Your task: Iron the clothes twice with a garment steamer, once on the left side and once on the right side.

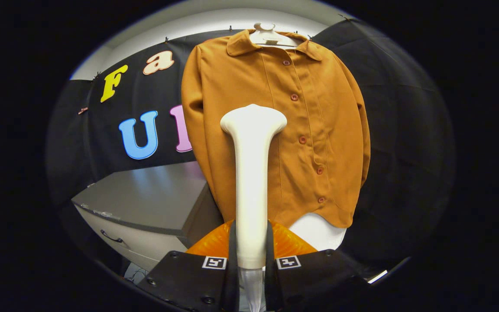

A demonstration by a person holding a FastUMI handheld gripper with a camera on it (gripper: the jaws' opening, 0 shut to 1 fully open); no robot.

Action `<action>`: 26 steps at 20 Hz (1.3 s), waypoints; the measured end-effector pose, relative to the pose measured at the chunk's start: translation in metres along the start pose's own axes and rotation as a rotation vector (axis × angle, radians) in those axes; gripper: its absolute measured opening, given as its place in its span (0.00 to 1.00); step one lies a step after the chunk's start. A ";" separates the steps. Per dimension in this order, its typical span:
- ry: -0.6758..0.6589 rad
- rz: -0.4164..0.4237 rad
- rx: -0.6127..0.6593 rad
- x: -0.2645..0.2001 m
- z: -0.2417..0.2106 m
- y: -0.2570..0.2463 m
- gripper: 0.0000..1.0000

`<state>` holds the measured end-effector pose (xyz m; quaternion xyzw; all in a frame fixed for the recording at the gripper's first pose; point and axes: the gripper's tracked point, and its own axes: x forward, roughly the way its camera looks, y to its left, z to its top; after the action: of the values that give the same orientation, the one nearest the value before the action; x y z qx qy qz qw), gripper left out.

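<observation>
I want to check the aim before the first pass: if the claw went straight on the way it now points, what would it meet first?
Probably the orange shirt. The claw is shut on the white steamer, whose head points at the shirt's front, left of the button row; the gap between them is unclear.

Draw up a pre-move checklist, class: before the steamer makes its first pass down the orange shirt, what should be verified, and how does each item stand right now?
1. Grip: the gripper jaws press both sides of the white steamer handle: ok.
2. Steamer attitude: upright, head toward the orange shirt: ok.
3. Shirt hung: on its hanger, front facing out, buttoned: ok.
4. Head against the fabric: cannot tell; depth is unclear.
5. Steam coming out: cannot tell; none visible.
6. Path past the grey cabinet: it stands beside the shirt's lower edge, off the shirt front: ok.
</observation>
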<state>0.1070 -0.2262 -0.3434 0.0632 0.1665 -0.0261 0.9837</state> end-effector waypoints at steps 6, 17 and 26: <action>0.103 -0.022 0.004 -0.009 -0.053 -0.018 0.27; 0.187 -0.041 0.015 -0.036 -0.094 -0.037 0.27; -0.085 -0.016 -0.015 -0.070 0.043 -0.036 0.27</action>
<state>0.0522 -0.2655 -0.2838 0.0535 0.1255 -0.0355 0.9900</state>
